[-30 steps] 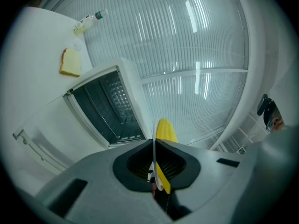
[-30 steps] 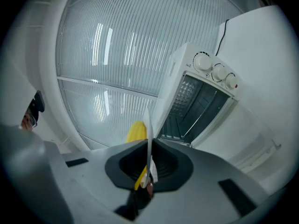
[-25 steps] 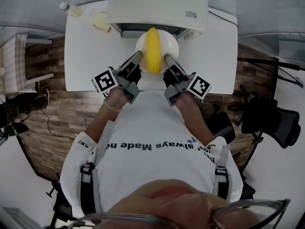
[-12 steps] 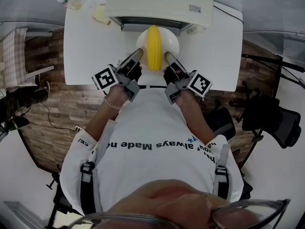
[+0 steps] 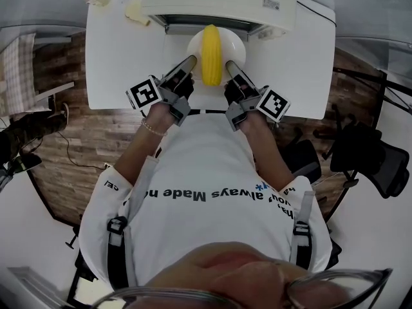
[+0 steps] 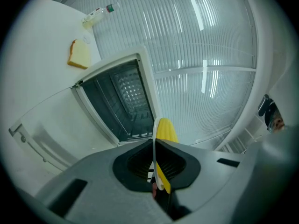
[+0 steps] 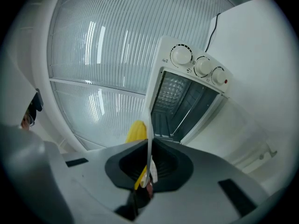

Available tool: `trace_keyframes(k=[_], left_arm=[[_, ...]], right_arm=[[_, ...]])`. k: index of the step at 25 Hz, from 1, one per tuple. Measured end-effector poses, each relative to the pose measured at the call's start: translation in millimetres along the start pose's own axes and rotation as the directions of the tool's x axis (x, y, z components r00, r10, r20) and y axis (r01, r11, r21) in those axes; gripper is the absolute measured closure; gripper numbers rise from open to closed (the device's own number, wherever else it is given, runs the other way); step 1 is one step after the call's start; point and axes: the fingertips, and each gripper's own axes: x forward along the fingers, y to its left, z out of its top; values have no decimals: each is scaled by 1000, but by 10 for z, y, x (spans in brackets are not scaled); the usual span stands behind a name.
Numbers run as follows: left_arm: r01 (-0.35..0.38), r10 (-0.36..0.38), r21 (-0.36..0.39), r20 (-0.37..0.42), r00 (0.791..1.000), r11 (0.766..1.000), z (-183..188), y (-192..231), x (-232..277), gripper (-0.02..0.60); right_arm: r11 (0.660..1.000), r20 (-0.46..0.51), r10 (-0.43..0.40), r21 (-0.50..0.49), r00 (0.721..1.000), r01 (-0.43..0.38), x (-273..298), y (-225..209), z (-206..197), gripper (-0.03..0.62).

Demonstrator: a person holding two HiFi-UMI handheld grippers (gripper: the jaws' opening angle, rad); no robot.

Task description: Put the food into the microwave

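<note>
Corn cob (image 5: 212, 53) on a white plate (image 5: 193, 44) hangs at the mouth of the open microwave (image 5: 219, 2), just above the white table (image 5: 122, 63). A person carries it with the left gripper (image 5: 191, 61) and the right gripper (image 5: 230, 66), each pinched onto an opposite side of the plate's rim. The plate looks stiff and breakable, and its glazed edge is probably slick in the jaws. The loose, round cob could roll if the plate tips, so a level, two-sided hold at the rim seems the right one. Only the head view shows the cob lying lengthwise toward the oven, with both grips visible at once. Only the gripper views look into the dark cavity, whose door is dropped open. The right one shows three knobs (image 7: 204, 66); the left one gives a plainer look at a bread slice (image 6: 79, 55) and a bottle (image 6: 98, 14) on the table.
</note>
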Motion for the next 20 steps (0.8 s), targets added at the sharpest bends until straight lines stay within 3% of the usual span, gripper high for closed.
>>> trace_keyframes(k=[8, 11, 15, 20], left_arm=[[-21, 21, 27, -17, 1000, 999, 121, 273, 105, 563], [-6, 6, -8, -10, 1000, 1000, 135, 350, 143, 563], [-25, 25, 23, -18, 1000, 999, 210, 497, 189, 563], [-26, 26, 10, -12, 1000, 1000, 279, 627, 274, 563]], right_arm=[[1000, -5, -3, -29, 1000, 3, 193, -222, 54, 569], [1000, -4, -9, -22, 1000, 9, 264, -315, 32, 569], [999, -5, -24, -26, 1000, 24, 358, -416, 64, 569], [999, -6, -29, -38, 1000, 29, 481, -521, 116, 569]])
